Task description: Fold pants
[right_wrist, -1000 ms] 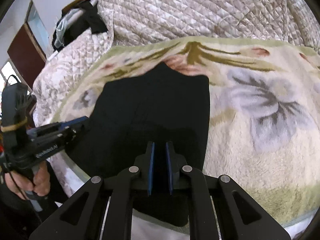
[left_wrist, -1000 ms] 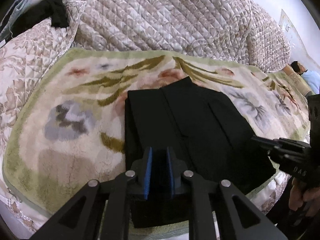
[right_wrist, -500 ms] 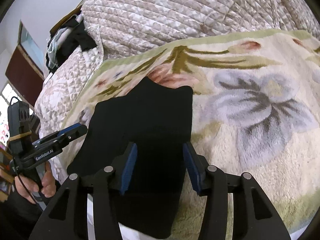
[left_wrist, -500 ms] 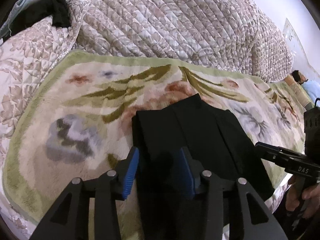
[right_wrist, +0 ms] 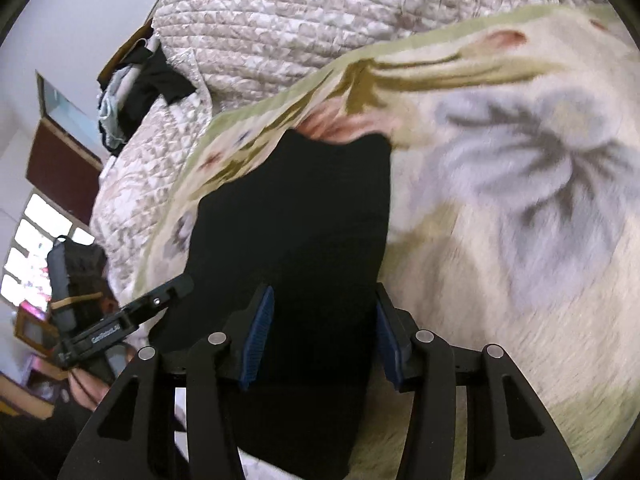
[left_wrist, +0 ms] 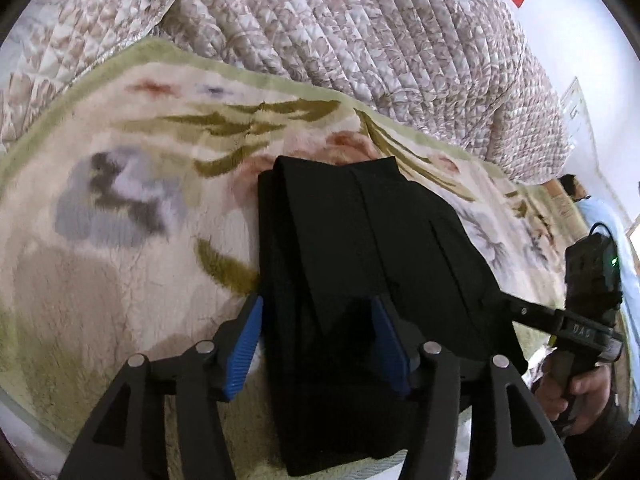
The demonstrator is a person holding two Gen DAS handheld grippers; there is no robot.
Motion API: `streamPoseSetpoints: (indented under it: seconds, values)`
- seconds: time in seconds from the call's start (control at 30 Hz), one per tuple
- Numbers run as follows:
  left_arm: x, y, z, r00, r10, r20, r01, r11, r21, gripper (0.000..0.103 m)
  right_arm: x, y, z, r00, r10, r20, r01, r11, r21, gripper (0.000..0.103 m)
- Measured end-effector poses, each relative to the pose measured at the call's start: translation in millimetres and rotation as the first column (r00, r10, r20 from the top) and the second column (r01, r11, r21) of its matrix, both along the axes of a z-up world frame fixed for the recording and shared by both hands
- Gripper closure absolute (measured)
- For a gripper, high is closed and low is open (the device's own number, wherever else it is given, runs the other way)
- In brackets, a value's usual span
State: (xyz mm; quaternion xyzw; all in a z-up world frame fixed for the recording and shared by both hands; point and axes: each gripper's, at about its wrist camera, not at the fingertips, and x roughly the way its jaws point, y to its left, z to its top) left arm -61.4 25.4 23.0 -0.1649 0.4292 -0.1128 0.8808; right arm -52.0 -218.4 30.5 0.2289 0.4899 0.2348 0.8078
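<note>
Nearest the left wrist camera, the left gripper has its jaws apart, one blue pad out over the blanket and the other above the black cloth, neither pressing on anything. The right gripper is the same: jaws apart, straddling the near right edge of the pants without pinching it.

The pants lie folded into a thick dark stack on the flowered blanket that covers the bed, their near end close to the bed's edge. Several layered edges show on top, so the folding looks well along. Past the blanket sits a quilted cover, with a heap of other clothes at the far corner.

To finish this step well, I would bring both grippers down evenly on the two near corners and take every layer at once, so that none slips out when the end is carried over. Lifting low and keeping both hands level should hold the side edges in line.

A second ago both pairs of jaws were nearly together over the cloth. Since then they have been opening, the left ones more recently, and the stack now fills more of each view, with both grippers tipped closer to it.
</note>
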Motion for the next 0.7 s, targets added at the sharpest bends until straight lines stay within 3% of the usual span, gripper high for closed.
streamPoseSetpoints:
  seconds: [0.2,0.33,0.57,0.7]
  values:
    - [19,2,-5,1.000,0.019,-0.023,-0.020,0.998,-0.065,0.041,8,1,-6,1.000,-0.010,-0.010,0.011,0.998,0.060,0.053]
    - [24,-1,-5,0.999,0.028,-0.028,-0.030,0.998,-0.060,0.042,17,3,-8,1.000,-0.020,-0.015,0.021,0.996,0.088,0.054]
    - [12,-5,-2,0.999,0.029,-0.024,-0.029,0.999,-0.013,0.050,5,6,-6,1.000,-0.011,-0.003,0.011,0.999,0.045,0.070]
    - [14,-12,3,1.000,0.028,-0.014,-0.027,0.999,0.026,0.061,11,9,-7,1.000,-0.025,0.005,0.025,0.999,0.021,0.076]
